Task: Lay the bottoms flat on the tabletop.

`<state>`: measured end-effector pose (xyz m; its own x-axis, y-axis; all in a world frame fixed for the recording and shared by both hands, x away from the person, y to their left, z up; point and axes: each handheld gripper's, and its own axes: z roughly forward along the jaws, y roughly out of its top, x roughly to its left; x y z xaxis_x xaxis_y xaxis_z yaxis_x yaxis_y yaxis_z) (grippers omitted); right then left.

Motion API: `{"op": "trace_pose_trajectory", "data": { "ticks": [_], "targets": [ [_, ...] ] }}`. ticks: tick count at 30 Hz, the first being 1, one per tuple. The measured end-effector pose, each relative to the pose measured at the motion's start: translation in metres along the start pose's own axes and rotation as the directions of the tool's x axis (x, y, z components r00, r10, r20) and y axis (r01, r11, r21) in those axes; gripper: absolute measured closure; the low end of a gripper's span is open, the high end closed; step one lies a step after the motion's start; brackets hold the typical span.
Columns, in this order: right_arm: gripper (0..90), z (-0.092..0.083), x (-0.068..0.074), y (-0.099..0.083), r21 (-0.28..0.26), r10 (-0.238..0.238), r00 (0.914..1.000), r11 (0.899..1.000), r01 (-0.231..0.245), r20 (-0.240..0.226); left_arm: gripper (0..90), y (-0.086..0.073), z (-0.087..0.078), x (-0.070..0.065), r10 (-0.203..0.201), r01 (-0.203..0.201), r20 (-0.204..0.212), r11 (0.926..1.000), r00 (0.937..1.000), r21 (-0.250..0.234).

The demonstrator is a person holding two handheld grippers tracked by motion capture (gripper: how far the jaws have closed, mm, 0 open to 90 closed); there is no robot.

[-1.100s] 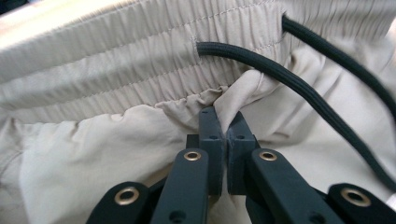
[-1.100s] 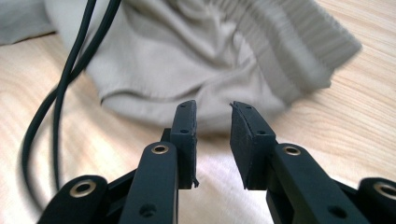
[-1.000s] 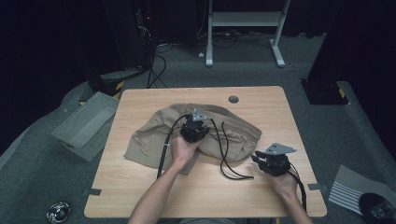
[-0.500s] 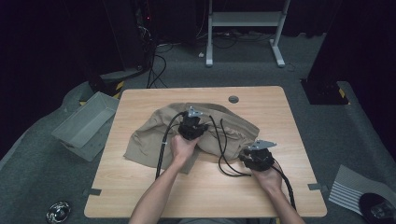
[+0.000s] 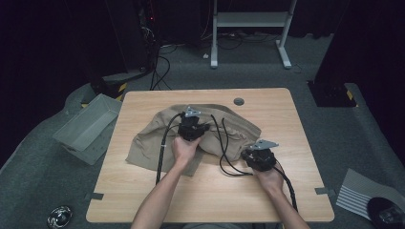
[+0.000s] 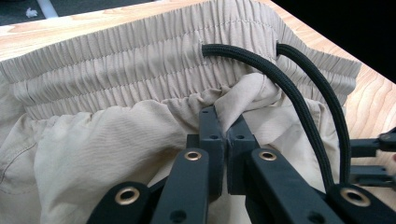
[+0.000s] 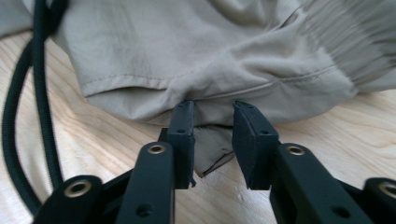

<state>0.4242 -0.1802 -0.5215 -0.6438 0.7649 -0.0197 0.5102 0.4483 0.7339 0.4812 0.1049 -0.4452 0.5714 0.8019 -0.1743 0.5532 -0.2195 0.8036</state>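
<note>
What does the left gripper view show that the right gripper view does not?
Left gripper view: the gathered elastic waistband of the beige shorts, and the left claw shut on a fold of fabric just below it.

Right gripper view: the right claw with a gap between its jaws, a fabric corner between them at the shorts' edge.

Both: beige cloth, wooden table, black cable.
</note>
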Motion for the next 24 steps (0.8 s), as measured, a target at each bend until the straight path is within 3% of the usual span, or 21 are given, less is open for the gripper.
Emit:
{"op": "trace_pose_trajectory", "data": {
  "ticks": [3, 8, 14, 21, 24],
  "targets": [
    [77.8, 0.000, 0.000, 0.000, -0.005, -0.001, 1.0000, 1.000, 0.001, -0.007, 88.1, 0.000, -0.002, 0.003, 0.007, -0.007, -0.022, 1.0000, 0.9997, 0.000],
    [86.8, -0.008, 0.002, -0.005, 0.012, -0.057, 0.9983, 0.998, 0.057, 0.002, 88.1, 0.000, -0.005, 0.012, 0.017, -0.016, -0.083, 0.9999, 0.9964, 0.004],
    [87.3, -0.030, 0.001, -0.022, 0.032, -0.078, 0.9970, 0.996, 0.078, -0.002, 88.1, 0.005, -0.010, 0.026, -0.014, 0.012, -0.144, 0.9998, 0.9895, -0.018],
    [87.2, -0.055, 0.002, -0.044, 0.036, -0.100, 0.9949, 0.994, 0.101, -0.010, 87.9, 0.007, 0.002, 0.031, -0.018, 0.021, -0.219, 0.9997, 0.9755, 0.012],
    [85.6, -0.057, 0.005, -0.044, 0.041, -0.113, 0.9932, 0.993, 0.114, -0.029, 86.7, 0.006, 0.014, 0.029, -0.012, 0.019, -0.208, 0.9993, 0.9781, 0.033]
  ]
}}
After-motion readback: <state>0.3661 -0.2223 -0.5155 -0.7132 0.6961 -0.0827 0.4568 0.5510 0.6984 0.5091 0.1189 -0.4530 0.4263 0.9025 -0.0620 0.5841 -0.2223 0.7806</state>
